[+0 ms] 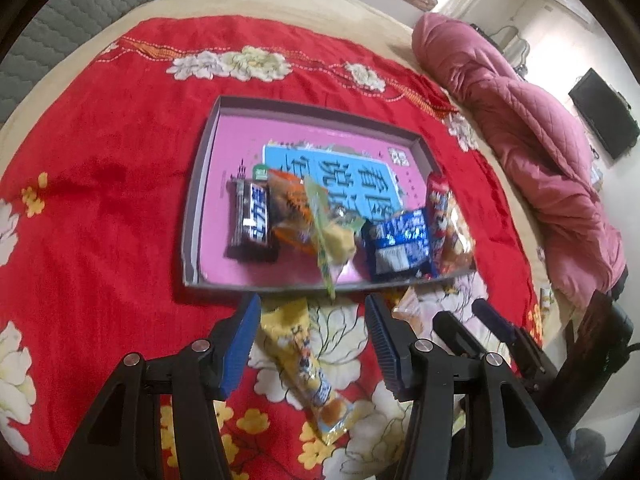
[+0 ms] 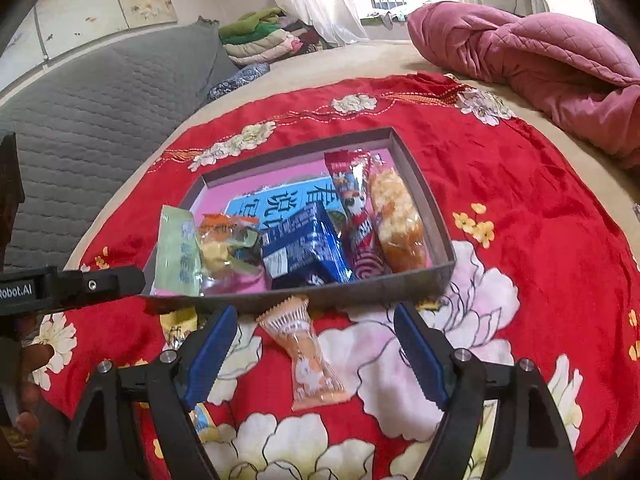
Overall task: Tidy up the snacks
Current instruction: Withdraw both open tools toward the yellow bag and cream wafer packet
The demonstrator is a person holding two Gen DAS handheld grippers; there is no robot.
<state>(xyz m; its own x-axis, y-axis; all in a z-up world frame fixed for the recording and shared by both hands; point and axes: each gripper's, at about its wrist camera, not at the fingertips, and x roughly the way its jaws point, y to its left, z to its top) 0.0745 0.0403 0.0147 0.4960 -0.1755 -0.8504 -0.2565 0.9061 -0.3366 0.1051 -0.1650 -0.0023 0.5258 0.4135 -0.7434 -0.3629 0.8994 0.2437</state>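
While most of the snacks already lie packed along the near wall of the shallow grey box, in the middle of both frames, two packets remain on the red flowered cloth just in front of it. Seen from the left wrist, the left gripper hangs with its blue pads about half apart and nothing pressed between them; the yellow packet lies on the cloth below the gap, running from centre toward the lower middle of the frame. Seen from the right wrist, the right gripper stands wide, also empty, with the orange-and-clear packet lying lengthwise between its pads and apart from both. The step in hand looks like picking up these last two. To do it well, each gripper should probably come down straddling its packet across the short width, near the middle where the contents give body, rather than on a flimsy sealed end. The cloth is soft, so closing too low may pinch fabric along with the wrapper. The free pink floor of the box, toward its far side, seems the easiest place to set them.
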